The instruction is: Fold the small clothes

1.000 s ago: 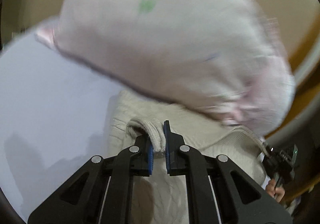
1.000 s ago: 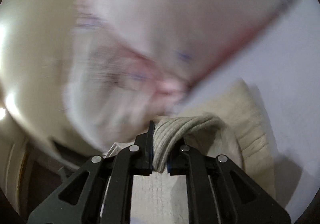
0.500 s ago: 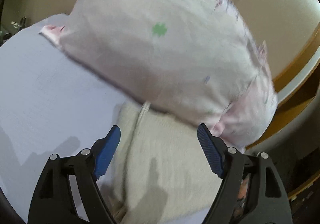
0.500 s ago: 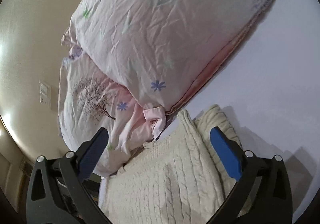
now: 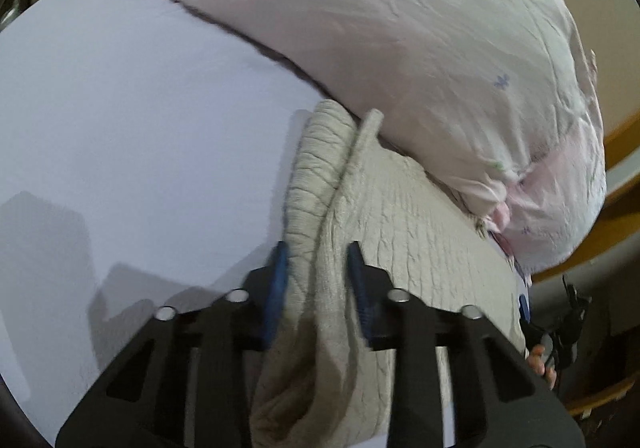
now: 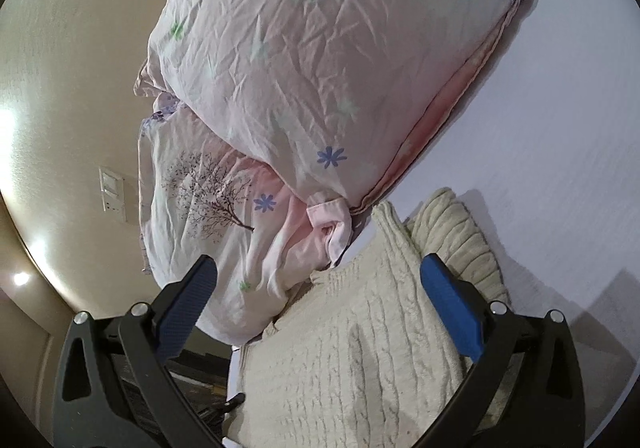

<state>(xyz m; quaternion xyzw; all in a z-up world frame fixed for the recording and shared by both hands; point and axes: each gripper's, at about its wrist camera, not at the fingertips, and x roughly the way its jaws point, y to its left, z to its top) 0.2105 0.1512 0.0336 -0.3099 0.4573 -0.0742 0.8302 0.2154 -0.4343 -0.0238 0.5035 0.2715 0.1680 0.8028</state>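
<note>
While the left gripper (image 5: 316, 280) pinches a fold of the cream knit sweater (image 5: 400, 248), the right gripper (image 6: 320, 308) hovers spread wide above it; the sweater lies lengthwise toward the pillow (image 6: 320, 67) on the sheet (image 5: 140, 127).

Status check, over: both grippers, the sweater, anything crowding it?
Left gripper closing on cream sweater edge. Right gripper open above it. Floral pillow overlaps the sweater's far edge.

The left tool (image 5: 316, 280) has narrowed again around a fold of the cream sweater (image 5: 384, 232). The right tool (image 6: 316, 308) released its fold and stands wide.
</note>
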